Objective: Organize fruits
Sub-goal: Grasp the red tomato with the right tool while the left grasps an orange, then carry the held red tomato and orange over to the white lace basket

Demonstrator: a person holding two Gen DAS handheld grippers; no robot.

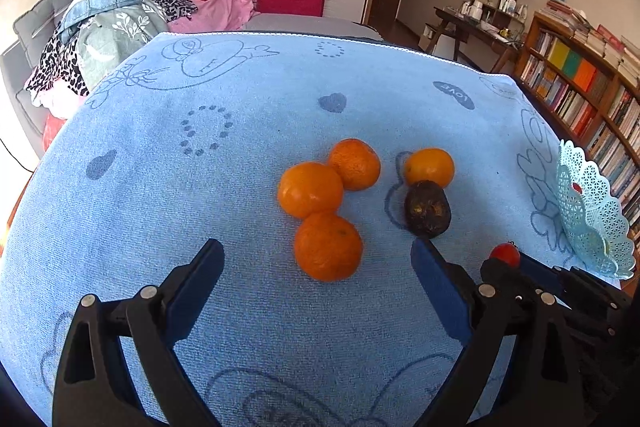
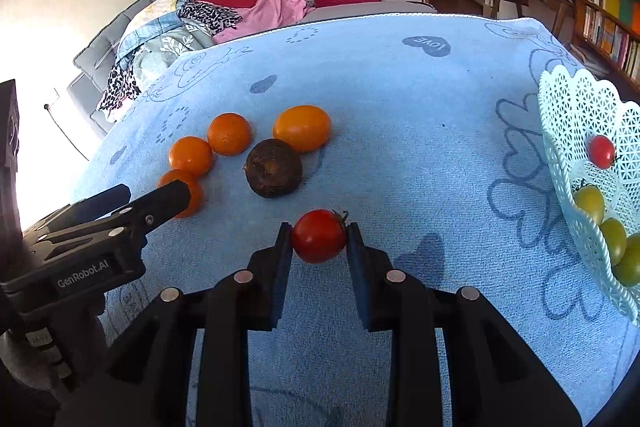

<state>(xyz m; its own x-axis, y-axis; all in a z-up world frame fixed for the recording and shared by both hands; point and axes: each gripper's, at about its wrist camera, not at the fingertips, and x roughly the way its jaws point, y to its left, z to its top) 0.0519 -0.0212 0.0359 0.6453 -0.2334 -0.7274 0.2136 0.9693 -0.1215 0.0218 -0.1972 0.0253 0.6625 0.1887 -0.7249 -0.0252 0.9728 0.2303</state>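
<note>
oranges [image 1: 326, 203]: four on the bench [image 1: 240, 147], left of centre
dark fruit [image 1: 427, 209]: just right of them
basket [image 1: 588, 211]: right edge, small fruits [image 2: 608, 227] inside
tomato [image 2: 319, 235]: between right tool [image 2: 318, 241] pads

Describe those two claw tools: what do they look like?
Both grippers, left and right, are black plastic frames with silver round pins at the joints and two flat fingers faced in dark blue padding. White "GenRobot.AI" lettering marks the left one's side.
</note>
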